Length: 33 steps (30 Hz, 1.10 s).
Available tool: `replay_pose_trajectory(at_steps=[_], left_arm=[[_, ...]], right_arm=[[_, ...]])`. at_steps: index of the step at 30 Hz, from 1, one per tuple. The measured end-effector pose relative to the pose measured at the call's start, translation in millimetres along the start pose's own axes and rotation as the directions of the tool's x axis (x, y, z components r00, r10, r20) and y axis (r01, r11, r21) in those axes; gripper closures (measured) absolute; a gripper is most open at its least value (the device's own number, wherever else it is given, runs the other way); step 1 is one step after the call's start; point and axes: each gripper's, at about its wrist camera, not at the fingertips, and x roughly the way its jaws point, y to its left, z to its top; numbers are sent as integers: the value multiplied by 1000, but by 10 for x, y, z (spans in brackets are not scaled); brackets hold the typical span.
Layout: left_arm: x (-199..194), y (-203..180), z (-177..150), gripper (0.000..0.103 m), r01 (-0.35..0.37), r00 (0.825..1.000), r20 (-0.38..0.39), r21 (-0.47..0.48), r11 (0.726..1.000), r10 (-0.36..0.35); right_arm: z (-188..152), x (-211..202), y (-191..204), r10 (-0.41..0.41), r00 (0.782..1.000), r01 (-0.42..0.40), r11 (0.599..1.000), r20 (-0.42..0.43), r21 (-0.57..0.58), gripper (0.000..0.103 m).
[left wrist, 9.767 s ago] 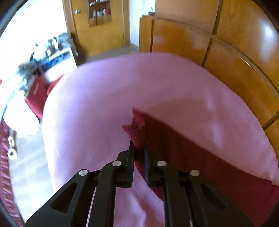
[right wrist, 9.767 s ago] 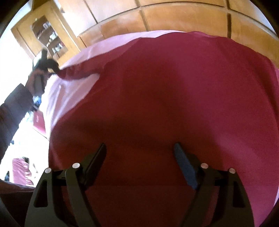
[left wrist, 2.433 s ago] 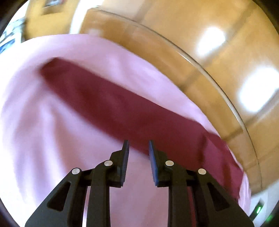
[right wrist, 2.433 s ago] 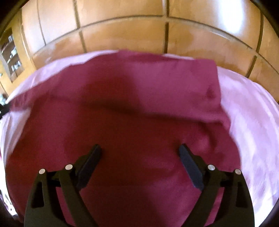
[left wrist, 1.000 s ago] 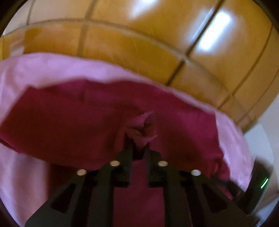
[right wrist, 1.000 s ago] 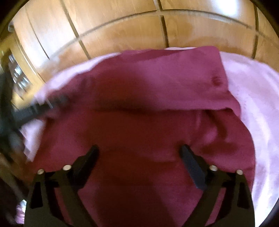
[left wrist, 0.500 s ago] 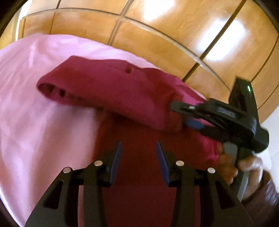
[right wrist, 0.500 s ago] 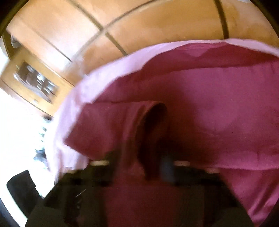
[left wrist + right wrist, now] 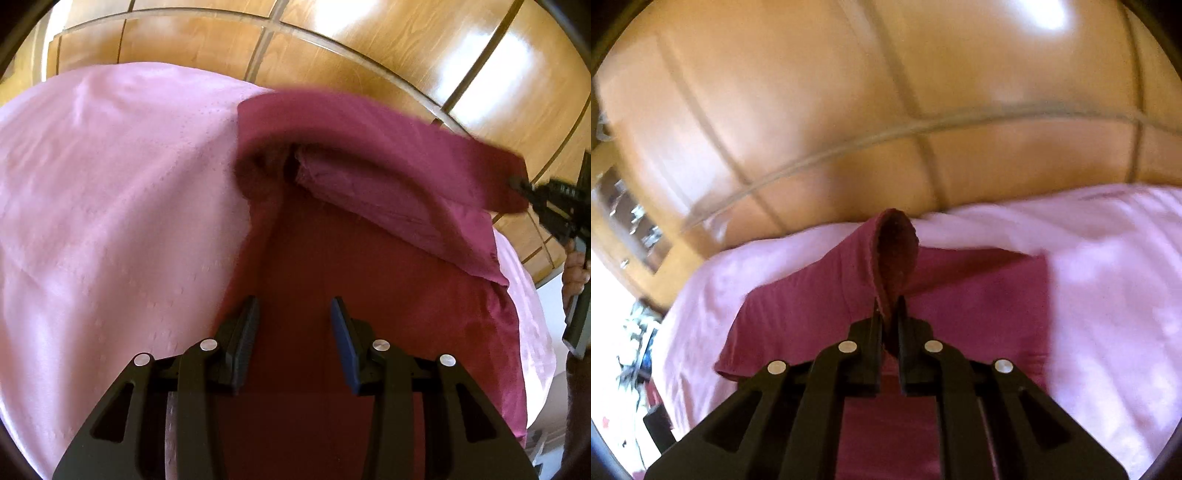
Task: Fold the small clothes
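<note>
A dark red garment (image 9: 369, 266) lies on a pink bedsheet (image 9: 110, 192). Its far edge is lifted and curled over toward the right. My left gripper (image 9: 293, 325) is open and empty, hovering just over the near part of the garment. My right gripper (image 9: 888, 314) is shut on a lifted fold of the red garment (image 9: 894, 258), which stands up between its fingers. In the left wrist view the right gripper (image 9: 517, 184) shows at the far right, pinching the garment's corner above the bed.
A glossy wooden headboard (image 9: 332, 48) runs behind the bed. It also shows in the right wrist view (image 9: 849, 110). A wooden cabinet with shelves (image 9: 624, 221) stands at far left. Cluttered items (image 9: 635, 339) lie beside the bed at left.
My left gripper let go of the garment fold and opened. My right gripper closed on the garment's edge and lifted it, pulling it over to the right.
</note>
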Motion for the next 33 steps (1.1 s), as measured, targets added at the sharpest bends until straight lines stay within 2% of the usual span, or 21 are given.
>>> replay_pose_trajectory(at_steps=[4,8,10,11,14,18,20,22,24,26,27,32,33], left_arm=[[10,-15,5,64,-15,1000,-12,5,1000,15],[-4,-62,28,64,-54,998,-31,28,998,55],[-68,-83,69,63,-55,998,-34,19,998,55],[-129,-103,111,63,-49,999,-18,14,999,49],[-285,-206,264,63,-44,997,60,40,998,42],[-269,-399,591,63,-48,991,125,82,995,37],[-142,-498,778,63,-58,988,146,102,993,42],[44,-575,964,63,-67,988,143,107,992,51],[222,-615,1114,63,-68,991,125,104,992,54],[400,-641,1219,63,-89,991,113,108,990,77],[492,-642,1265,63,-102,990,108,111,989,90],[1037,-512,1272,63,-176,984,19,126,976,175],[1075,-521,1227,63,-198,980,42,156,968,194]], right_arm=[[-91,138,-553,-102,993,107,990,-58,94,98],[-255,245,-839,-113,987,129,981,-115,142,96],[-257,207,-867,-119,987,134,980,-105,148,79],[-239,158,-866,-127,987,140,978,-95,152,63],[-190,55,-652,-157,987,160,981,-35,107,60],[-128,-44,-348,-97,995,97,995,-3,16,54],[-111,85,-163,-93,995,92,994,-19,-51,51],[-128,245,-83,-130,991,125,987,-39,-102,48],[-151,362,-118,-170,984,163,980,-53,-117,42],[-225,471,-254,-247,967,238,963,-59,-129,41],[-265,519,-320,-256,964,246,961,-67,-126,41],[-516,574,-414,-238,971,238,957,21,-168,40],[-530,584,-406,-241,970,242,954,30,-174,40]])
